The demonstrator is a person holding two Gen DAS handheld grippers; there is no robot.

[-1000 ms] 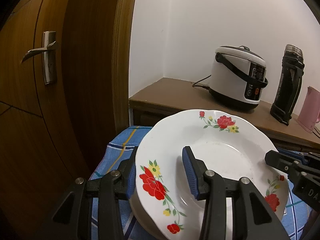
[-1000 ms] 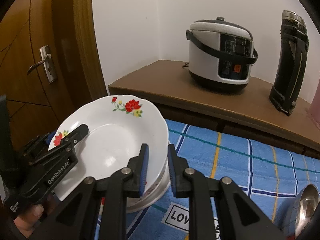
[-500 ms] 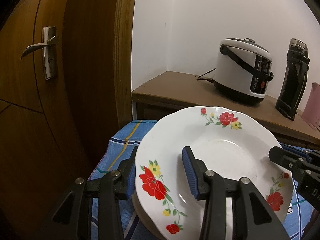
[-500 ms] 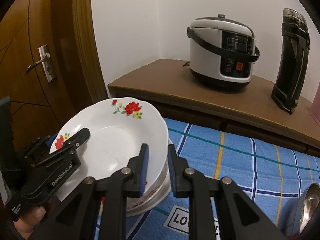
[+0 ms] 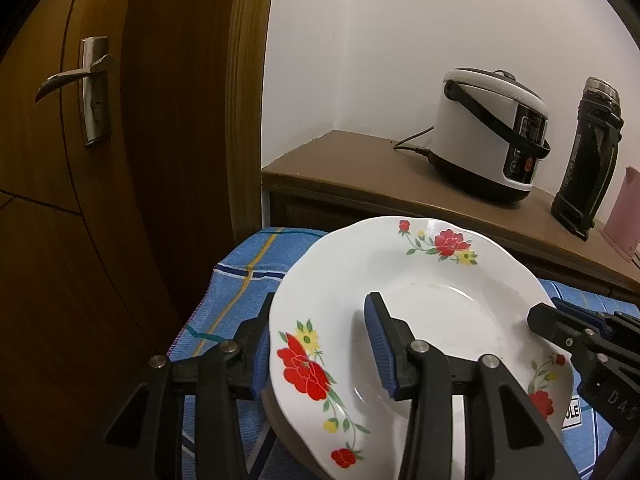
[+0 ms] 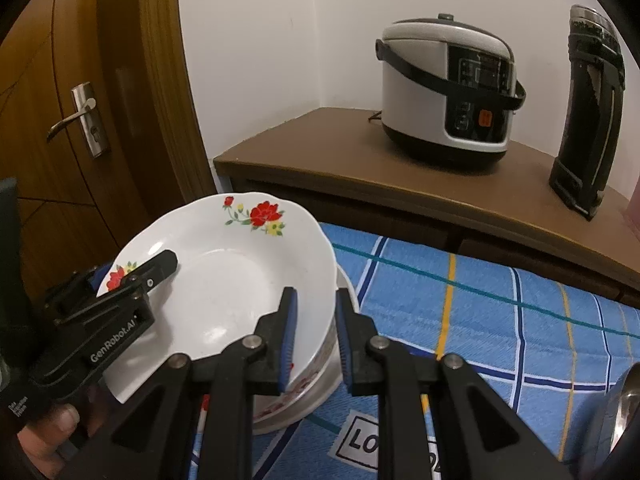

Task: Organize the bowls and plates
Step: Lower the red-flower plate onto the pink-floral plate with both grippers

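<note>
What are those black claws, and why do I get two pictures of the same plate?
No robot here: a person holds a two-finger gripper in each hand, each with a camera looking along its fingers. One picture comes from the left gripper, the other from the right gripper. Both clamp opposite sides of the flowered plate, tilted above a stack of dishes on the blue checked cloth. Behind, on a wooden shelf, stand a rice cooker and a dark flask.

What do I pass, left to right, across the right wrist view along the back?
Door handle → floral plate → rice cooker → black flask.
</note>
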